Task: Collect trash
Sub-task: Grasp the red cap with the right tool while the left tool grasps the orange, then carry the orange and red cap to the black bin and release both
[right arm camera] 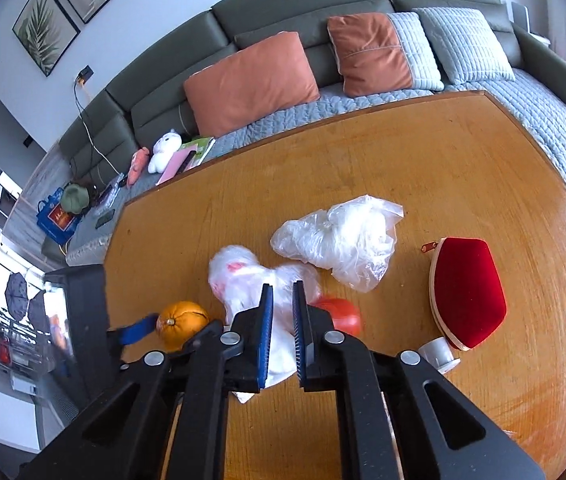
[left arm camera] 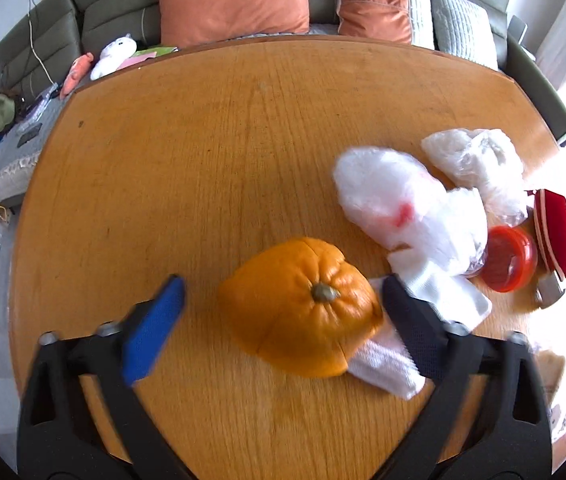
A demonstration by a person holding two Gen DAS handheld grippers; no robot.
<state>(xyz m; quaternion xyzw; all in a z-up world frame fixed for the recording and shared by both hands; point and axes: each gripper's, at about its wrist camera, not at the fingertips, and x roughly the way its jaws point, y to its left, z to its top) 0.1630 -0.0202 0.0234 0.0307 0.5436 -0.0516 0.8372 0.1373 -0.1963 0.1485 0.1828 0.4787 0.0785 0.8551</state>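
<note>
Below, my left gripper (left arm camera: pixel 283 308) stands with its jaws wide apart around the orange peel (left arm camera: pixel 301 306), a domed, dimpled shell with a grey-green stem button on top; neither pad clearly touches it. One pad is ribbed blue rubber, the other dark and finely dotted. The peel lies on the wooden table (left arm camera: pixel 203 152), a rounded, honey-coloured top with fine straight grain, and partly overlaps a folded white paper towel (left arm camera: pixel 387 364) of soft, quilted texture.

My right gripper (right arm camera: pixel 283 320) has its ribbed blue pads nearly together, clamped on a white plastic bag (right arm camera: pixel 243 280); the film is thin, crinkled and translucent, with a blurred pink-red mark I cannot read. A second crumpled clear bag (right arm camera: pixel 339 240) lies just beyond it, apart from the pads. Beside the held bag sits a round red lid (left arm camera: pixel 507 258) of glossy, translucent plastic. Further right lies a red case (right arm camera: pixel 467 292), velvety, angular, with a pale edge. No writing on any of these is legible.
</note>
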